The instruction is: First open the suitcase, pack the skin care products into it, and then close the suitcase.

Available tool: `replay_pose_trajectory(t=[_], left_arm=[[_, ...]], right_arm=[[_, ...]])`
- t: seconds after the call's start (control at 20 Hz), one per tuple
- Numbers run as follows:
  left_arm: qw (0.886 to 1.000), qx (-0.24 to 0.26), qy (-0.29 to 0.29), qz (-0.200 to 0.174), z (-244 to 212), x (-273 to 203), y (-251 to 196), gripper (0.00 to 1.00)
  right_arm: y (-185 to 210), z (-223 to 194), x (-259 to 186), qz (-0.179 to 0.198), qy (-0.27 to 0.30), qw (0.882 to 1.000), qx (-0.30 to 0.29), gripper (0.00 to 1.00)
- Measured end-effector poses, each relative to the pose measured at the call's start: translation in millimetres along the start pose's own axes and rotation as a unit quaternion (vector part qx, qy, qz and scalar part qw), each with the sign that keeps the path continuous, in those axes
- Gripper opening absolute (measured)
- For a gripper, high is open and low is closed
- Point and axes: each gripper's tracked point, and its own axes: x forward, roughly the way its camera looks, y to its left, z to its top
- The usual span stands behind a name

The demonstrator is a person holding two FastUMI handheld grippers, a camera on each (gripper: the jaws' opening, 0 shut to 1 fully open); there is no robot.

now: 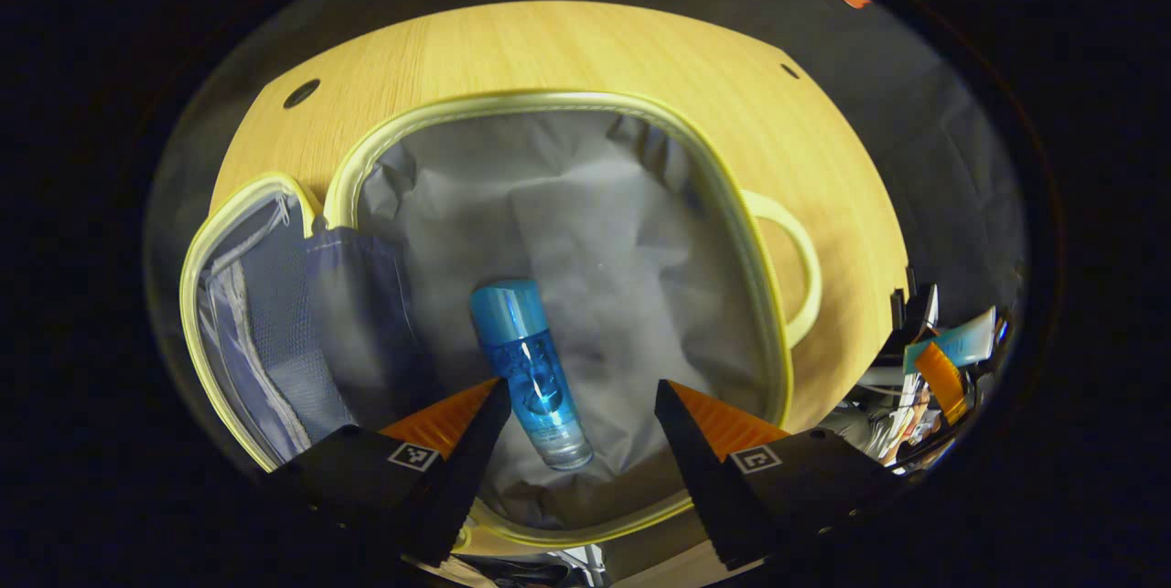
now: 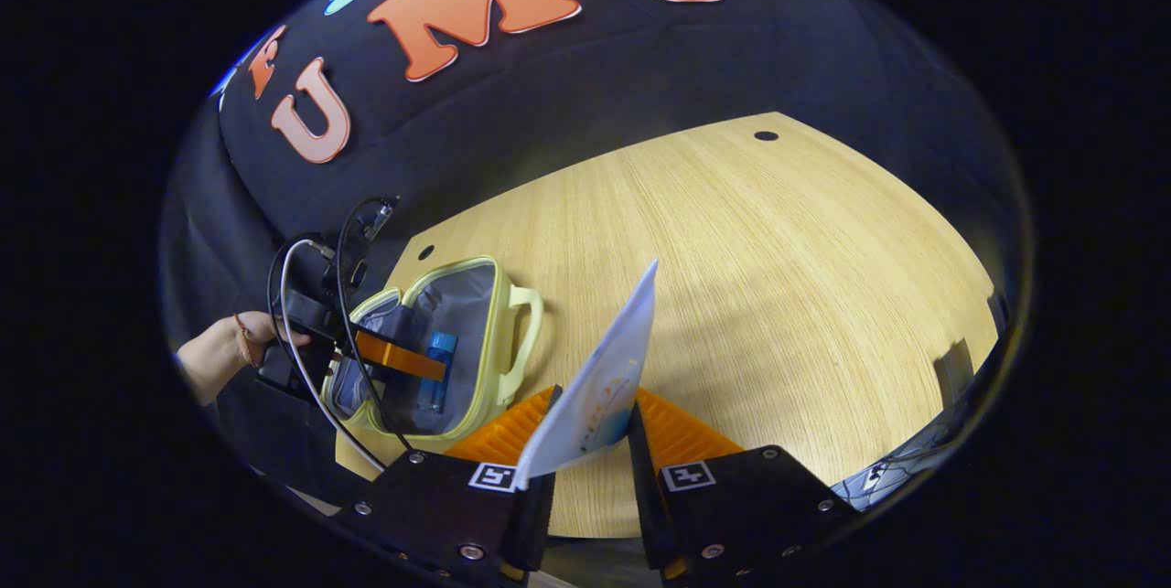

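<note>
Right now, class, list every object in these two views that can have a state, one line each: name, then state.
Suitcase: open, lid folded back, lying on the table.
Blue bottle: capped, lying on its side inside the suitcase.
White tube: clamped between the right gripper's fingers, tilted, above the table.
Left gripper: open, above the bottle, not pressing it.
Right gripper: shut on the tube.

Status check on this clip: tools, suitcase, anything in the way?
Left tool open over the suitcase, blue bottle inside. Right tool shut on a white tube. Nothing blocking.
</note>
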Motion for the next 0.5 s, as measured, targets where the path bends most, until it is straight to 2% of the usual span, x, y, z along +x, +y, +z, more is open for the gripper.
replay_pose_trajectory(t=[0.05,0.15,0.3,0.4,0.5], left_arm=[[1.0,0.011,-0.018,-0.005,1.9,-11.0,-5.9,0.98],[0.998,0.022,-0.058,-0.012,3.4,-37.7,-14.2,0.98],[0.992,-0.001,-0.119,-0.028,-1.4,-78.7,-6.9,0.98],[0.985,-0.026,-0.167,-0.02,-4.5,-97.1,14.9,0.98],[0.979,-0.055,-0.197,0.012,-16.3,-108.2,50.6,0.98]], right_arm=[[5.2,11.5,-0.5,0.008,-0.004,1.0,-0.006,0.41],[12.4,38.0,-1.6,0.02,-0.013,0.999,-0.027,0.41],[23.0,87.3,0.8,0.015,-0.032,0.994,-0.103,0.41],[43.7,119.0,5.9,0.023,-0.04,0.988,-0.147,0.41],[73.6,138.0,14.1,0.048,-0.034,0.983,-0.176,0.41]])
